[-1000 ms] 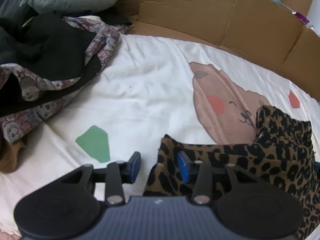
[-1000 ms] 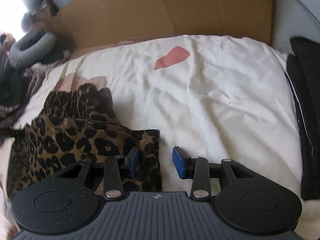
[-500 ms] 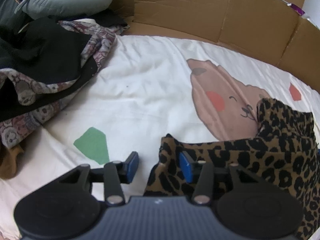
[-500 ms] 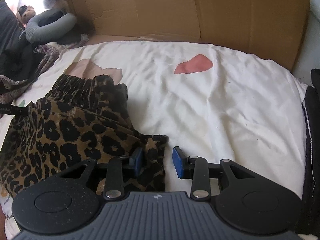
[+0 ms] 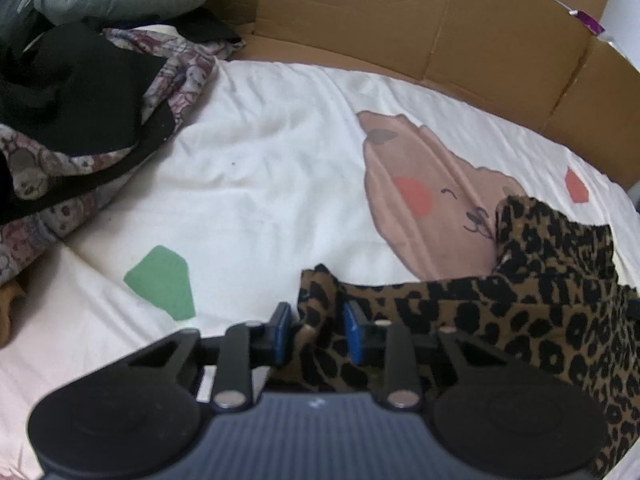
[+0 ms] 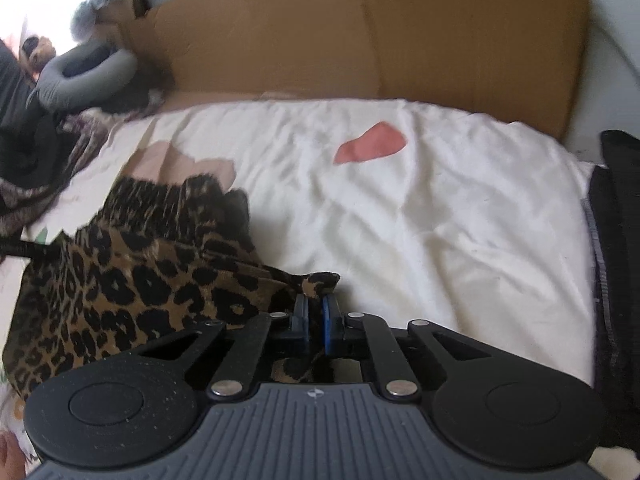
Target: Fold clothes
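A white bed sheet printed with a pink bear and coloured patches covers the bed, with brown cardboard standing along its far side. The leopard-print garment lies bunched on the near part of the sheet. The left hand-held gripper has its blue pads partly apart, with a corner of the garment between them. The right hand-held gripper is pinched together on the garment's opposite corner. A pile of dark and floral clothes sits far left.

Soft even daylight, blown-out glare at the right-wrist view's top-left corner, mild motion blur throughout, fisheye bending of the brown cardboard wall, dark vignetted corners.
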`<state>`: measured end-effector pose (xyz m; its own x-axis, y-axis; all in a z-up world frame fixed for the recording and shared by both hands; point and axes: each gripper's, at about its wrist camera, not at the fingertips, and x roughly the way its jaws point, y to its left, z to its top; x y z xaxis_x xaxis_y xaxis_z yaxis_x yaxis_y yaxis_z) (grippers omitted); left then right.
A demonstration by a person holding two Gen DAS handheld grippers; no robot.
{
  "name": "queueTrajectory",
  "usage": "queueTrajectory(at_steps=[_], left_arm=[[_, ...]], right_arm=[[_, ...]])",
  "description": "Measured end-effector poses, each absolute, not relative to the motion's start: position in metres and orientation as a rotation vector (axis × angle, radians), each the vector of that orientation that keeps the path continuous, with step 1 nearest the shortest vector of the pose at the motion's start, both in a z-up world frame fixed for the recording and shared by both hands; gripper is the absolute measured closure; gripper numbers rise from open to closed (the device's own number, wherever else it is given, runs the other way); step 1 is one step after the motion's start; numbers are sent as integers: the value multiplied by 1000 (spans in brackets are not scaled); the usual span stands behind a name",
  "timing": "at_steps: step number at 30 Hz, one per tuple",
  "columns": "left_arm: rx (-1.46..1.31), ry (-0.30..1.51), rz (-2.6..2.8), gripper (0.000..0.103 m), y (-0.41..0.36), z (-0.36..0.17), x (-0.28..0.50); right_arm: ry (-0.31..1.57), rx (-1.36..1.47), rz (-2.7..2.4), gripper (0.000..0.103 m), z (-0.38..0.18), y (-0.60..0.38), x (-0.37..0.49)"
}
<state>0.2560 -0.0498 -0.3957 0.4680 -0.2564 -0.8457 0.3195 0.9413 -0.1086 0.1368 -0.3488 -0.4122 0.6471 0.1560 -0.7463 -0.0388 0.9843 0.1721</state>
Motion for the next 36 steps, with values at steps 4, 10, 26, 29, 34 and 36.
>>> queueTrajectory(at_steps=[4, 10, 26, 29, 34, 36], left_arm=[[72, 1012, -361, 92, -52, -394, 252], [46, 965, -344, 95, -44, -380, 243], [14, 764, -312, 96, -42, -317, 227], [11, 739, -306, 96, -44, -308, 228], [8, 708, -313, 96, -48, -300, 232], [15, 708, -317, 96, -51, -301, 234]], right_arm=[[833, 169, 92, 99, -400, -355, 127], [803, 189, 74, 99, -389, -355, 118], [681, 184, 50, 99, -350, -352, 101], [659, 179, 48, 99, -342, -352, 103], [651, 175, 44, 99, -339, -352, 110], [658, 175, 41, 99, -342, -353, 114]])
